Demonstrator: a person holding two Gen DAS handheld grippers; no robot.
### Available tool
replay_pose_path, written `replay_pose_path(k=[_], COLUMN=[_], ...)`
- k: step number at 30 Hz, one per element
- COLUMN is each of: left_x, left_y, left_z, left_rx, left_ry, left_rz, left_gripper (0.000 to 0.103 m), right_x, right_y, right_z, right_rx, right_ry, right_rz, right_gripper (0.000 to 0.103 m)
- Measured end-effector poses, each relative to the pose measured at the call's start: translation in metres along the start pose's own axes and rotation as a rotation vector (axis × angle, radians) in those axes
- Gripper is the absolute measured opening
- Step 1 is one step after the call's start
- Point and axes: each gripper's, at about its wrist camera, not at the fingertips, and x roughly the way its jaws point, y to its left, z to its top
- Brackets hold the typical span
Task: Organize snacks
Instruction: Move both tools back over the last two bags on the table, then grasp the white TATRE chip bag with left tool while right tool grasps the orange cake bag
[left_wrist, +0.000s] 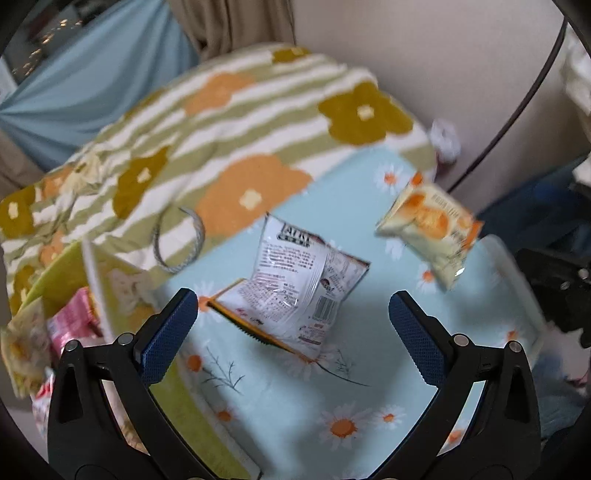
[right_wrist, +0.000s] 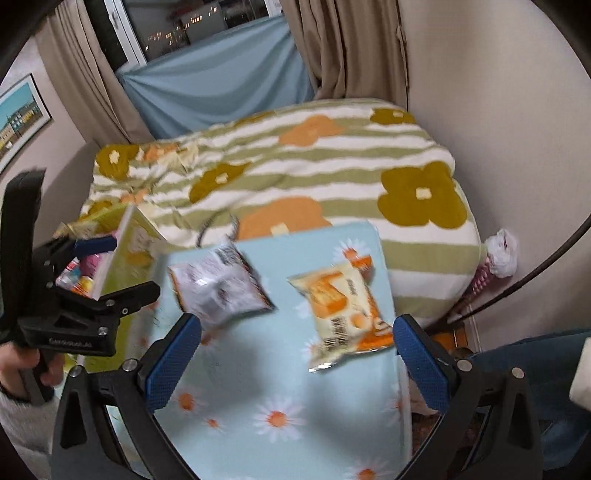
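**Two packets on the daisy cloth, both grippers spread wide**

Ahead of the left gripper (left_wrist: 291, 321), just beyond its fingertips and between them, a white snack packet (left_wrist: 295, 280) lies printed side up on the light blue daisy cloth (left_wrist: 332, 406). Its fingers (left_wrist: 168, 332) are spread wide with nothing between them. Outside the left finger stands a yellow-green box (left_wrist: 122, 291) with pink and pale wrappers inside, its wall close against that finger. Beyond the right fingertip lies an orange-and-cream snack packet (left_wrist: 428, 225), near the cloth's far edge.

The right gripper (right_wrist: 295, 343) is likewise wide apart and empty; the orange-and-cream packet sits just inside its right finger, touching or nearly so. Bare cloth lies between the fingers nearer the camera. A striped floral blanket (right_wrist: 295, 177) rises past the cloth's far edge, with a thin loop of cord (left_wrist: 181, 240) lying on it. The cloth's right edge drops off beside the right finger.
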Motion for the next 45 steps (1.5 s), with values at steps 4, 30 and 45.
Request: replay_pose_path(k=[4,30,45], left_x=[0.036,0.125,0.107], left_y=[0.001,-0.004,-0.001], left_z=[0.004,0.017,-0.003], left_rx=[0.027,0.016,-0.154], left_ry=[0.080,0.228,0.218], left_rz=[0.026,-0.010,-0.012], left_gripper=[0.103,0.080,0.060], right_x=[0.028,0.120,0.130], right_y=[-0.019,-0.041,-0.037], right_z=[-0.001,0.002,-0.002], right_rx=[-0.029,-0.100,-0.159], right_ry=[0.038,0.157,0.153], right_rz=[0.000,0.026,0.039], right_gripper=[0.103,0.103,0.099])
